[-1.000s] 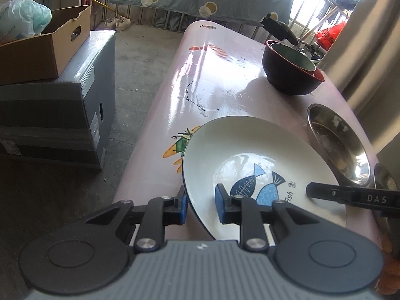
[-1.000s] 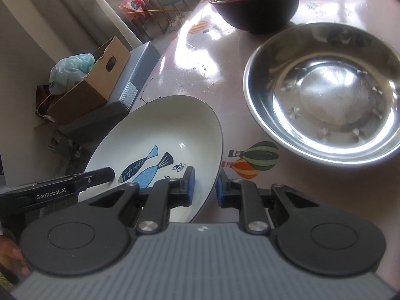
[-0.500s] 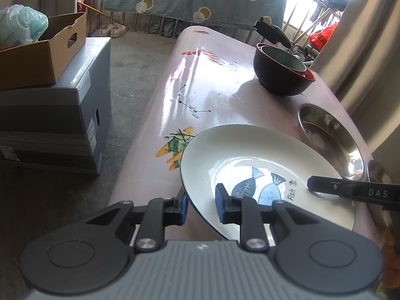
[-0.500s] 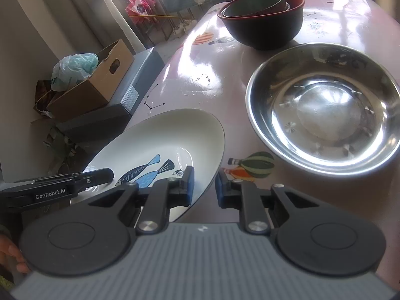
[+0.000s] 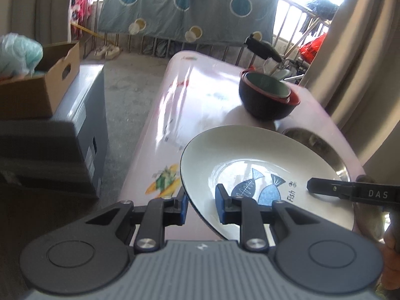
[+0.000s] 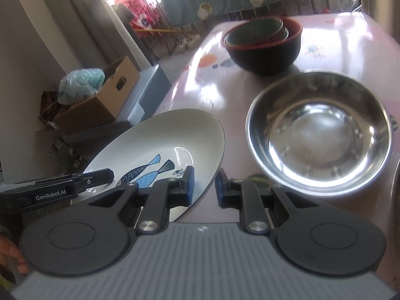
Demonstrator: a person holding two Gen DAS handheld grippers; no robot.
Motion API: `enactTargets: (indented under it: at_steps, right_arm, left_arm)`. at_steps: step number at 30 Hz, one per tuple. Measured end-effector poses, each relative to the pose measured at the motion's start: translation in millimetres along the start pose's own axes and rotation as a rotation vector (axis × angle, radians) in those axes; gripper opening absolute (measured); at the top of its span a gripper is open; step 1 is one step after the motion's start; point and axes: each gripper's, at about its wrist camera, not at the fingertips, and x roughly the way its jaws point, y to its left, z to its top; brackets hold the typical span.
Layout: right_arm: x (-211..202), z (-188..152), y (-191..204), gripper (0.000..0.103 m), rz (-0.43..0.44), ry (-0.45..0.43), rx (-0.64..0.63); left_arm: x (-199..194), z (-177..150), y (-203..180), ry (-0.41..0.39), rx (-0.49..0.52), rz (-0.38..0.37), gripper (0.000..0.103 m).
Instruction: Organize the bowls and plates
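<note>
A white plate (image 5: 250,155) with two blue fish hangs a little above the pink table (image 5: 195,100), held at opposite rims. My left gripper (image 5: 202,203) is shut on its left rim. My right gripper (image 6: 204,186) is shut on its right rim (image 6: 212,150). In each wrist view a finger of the other gripper (image 5: 350,192) (image 6: 75,185) reaches over the plate. An empty steel bowl (image 6: 317,130) sits on the table just right of the plate. Behind it stands a dark bowl (image 6: 262,42) with smaller bowls nested inside.
Left of the table, on the floor, an open cardboard box (image 5: 37,87) holding a plastic bag rests on a grey carton (image 5: 62,135). A curtain (image 5: 362,62) hangs along the table's right side. A railing draped with a spotted blanket (image 5: 187,7) closes the far end.
Both grippers have risen together with the plate, which has come up off the table. The bowls and the steel bowl have stayed put.
</note>
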Motion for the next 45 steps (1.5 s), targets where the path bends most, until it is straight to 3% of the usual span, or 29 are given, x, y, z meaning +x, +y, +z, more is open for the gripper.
enactTargets:
  at_steps: [9, 20, 29, 45]
  right_arm:
    - [-37, 24, -35, 0.017, -0.033, -0.093, 0.063]
    - [-64, 24, -119, 0.017, -0.157, -0.093, 0.171]
    - [-45, 20, -159, 0.018, -0.172, -0.038, 0.227]
    - [-21, 36, -180, 0.018, -0.166, -0.006, 0.290]
  left_arm:
    - [23, 33, -55, -0.015, 0.091, -0.077, 0.024]
    - [95, 38, -117, 0.095, 0.123, -0.176, 0.024]
    - [128, 41, -129, 0.167, 0.116, -0.161, 0.024]
    - [153, 58, -143, 0.225, 0.127, -0.099, 0.023]
